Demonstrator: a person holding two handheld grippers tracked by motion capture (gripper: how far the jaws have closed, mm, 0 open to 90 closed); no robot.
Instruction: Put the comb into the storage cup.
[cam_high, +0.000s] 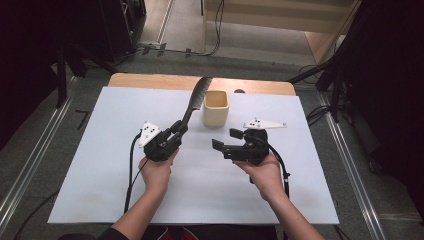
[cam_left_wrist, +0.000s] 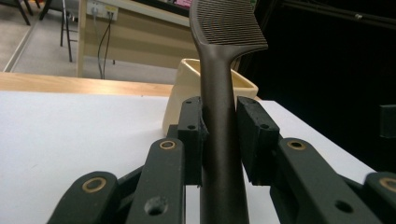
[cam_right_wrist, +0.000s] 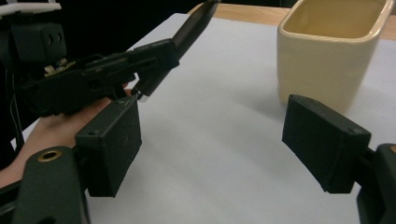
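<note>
Comb (cam_left_wrist: 224, 107) cut off top and bottom in the left gripper view. Cup (cam_left_wrist: 187, 88) half hidden behind comb and jaws. Cup rim clipped in the right gripper view.

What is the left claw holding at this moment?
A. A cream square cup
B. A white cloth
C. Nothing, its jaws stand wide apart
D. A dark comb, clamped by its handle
D: in the left gripper view the left claw is shut on the handle of the dark comb, whose teeth point up and away toward the cream cup, which stands untouched on the table.
</note>
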